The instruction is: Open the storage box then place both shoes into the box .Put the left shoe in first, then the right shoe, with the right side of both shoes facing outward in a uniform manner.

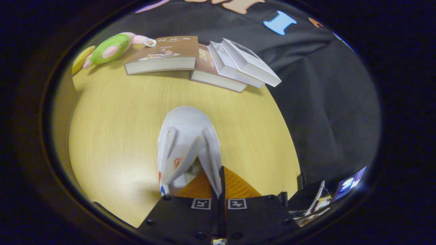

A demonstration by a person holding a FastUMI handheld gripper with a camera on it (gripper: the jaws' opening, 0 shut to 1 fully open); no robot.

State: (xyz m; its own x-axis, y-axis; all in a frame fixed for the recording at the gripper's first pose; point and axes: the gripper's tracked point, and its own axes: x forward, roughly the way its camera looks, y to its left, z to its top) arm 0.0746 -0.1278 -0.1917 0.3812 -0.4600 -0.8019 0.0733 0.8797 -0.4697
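Observation:
A white shoe [185, 136] with straps and a small red mark hangs toe-forward over the yellow wooden table [112, 129]. My gripper [220, 180] is shut on the shoe, its two fingers pressed together on the right edge of the shoe's opening near the heel. The heel part lies hidden behind the fingers.
Several books [204, 59] lie overlapping at the far edge of the table. A green and pink plush toy [110, 49] lies to their left. Black cloth hangs beyond the table's right edge, and a lit screen [351, 185] sits low beside my fingers on the right.

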